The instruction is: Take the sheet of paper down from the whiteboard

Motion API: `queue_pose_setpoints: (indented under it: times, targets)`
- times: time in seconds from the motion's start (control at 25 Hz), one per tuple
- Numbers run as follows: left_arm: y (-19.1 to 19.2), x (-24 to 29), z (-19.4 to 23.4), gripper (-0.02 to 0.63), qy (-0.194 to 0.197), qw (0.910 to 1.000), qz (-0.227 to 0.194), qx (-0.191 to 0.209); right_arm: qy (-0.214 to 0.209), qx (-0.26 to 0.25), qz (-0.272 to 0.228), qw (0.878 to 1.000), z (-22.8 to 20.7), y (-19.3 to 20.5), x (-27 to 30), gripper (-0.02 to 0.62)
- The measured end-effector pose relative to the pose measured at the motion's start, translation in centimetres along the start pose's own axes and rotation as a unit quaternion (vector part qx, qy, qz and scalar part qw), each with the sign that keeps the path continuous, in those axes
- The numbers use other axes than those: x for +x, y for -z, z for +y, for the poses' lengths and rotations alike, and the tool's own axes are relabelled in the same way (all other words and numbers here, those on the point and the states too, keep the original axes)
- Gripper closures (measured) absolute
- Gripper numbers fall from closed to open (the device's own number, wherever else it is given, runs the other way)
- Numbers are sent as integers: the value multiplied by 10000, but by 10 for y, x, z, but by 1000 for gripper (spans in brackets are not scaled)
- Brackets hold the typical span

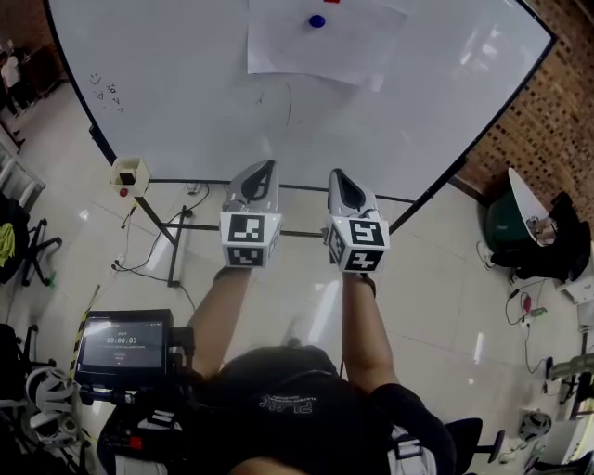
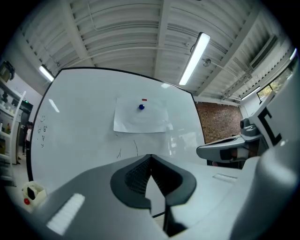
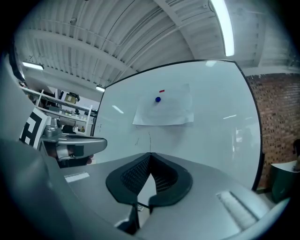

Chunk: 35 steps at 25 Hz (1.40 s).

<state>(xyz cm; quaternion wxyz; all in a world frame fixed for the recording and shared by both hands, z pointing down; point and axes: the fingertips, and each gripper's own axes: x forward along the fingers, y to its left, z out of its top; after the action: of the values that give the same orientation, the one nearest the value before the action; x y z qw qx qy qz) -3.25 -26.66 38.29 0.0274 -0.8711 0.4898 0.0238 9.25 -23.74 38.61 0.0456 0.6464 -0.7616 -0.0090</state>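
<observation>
The whiteboard [image 1: 186, 102] is smooth and glossy. The sheet of paper [image 1: 320, 51] at its 12 o'clock looks matt and faintly wavy. The floor [image 1: 436, 278] is shiny tile. The brick wall [image 1: 534, 130] at 3 o'clock is rough. The left gripper [image 1: 264, 167] has a matt grey plastic shell and ribbed black pads [image 2: 137, 176].

In your head view the whiteboard [image 1: 186, 111] fills the upper half of the frame. The sheet of paper [image 1: 320, 51] sits on it at top centre, with a magnet [image 1: 317, 20] on the sheet's upper part. Marker scribbles [image 1: 107, 93] lie on the board at upper left. Your left gripper [image 1: 263, 172] and right gripper [image 1: 340, 178] are side by side at frame centre, below the sheet and apart from it, in front of the board's lower edge. A small box [image 1: 130, 173] sits at the board's lower left corner. The brick wall [image 1: 548, 121] is at the right, behind the board. A screen [image 1: 122, 343] is at lower left beside your left arm, and cables [image 1: 153, 255] lie on the floor [image 1: 436, 297] just above it in the frame.
</observation>
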Motion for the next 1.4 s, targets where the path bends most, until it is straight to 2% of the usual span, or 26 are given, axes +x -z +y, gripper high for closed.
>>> queue_pose_setpoints:
  times: [0.2,0.32,0.52,0.64,0.72,0.8,0.92,1.08,1.28,1.4]
  targets:
    - [-25,37,-3,604,-96,9995,-239,171,-153,84,-47,9998,-36,-14,20,583]
    - [-49,58,-2,604,-176,9986,-399,300,-229,33,-241,9994,-53,-34,33,583]
    - [-61,111,-2,604,-358,9977,-462,336,-335,-9,-553,9979,-91,-58,66,583]
    - [-73,148,-6,604,-379,9962,-468,631,-361,-119,-832,9958,-118,-77,92,581]
    - [-79,156,2,603,-444,9939,-475,893,-407,-132,-970,9944,-124,-83,102,581]
    - [-83,159,19,603,-588,9913,-483,1071,-522,25,-1077,9928,-128,-87,110,581]
    - [-109,167,38,600,-832,9868,-514,1291,-957,469,-1129,9879,-140,-103,123,556]
    - [-147,176,51,535,-993,9811,-636,1534,-1485,864,-1086,9791,-147,-124,136,493]
    - [-165,185,52,483,-935,9756,-651,1875,-1563,726,-993,9800,-145,-116,147,451]
    - [-174,192,51,467,-855,9748,-663,1951,-1753,890,-991,9755,-141,-116,145,445]
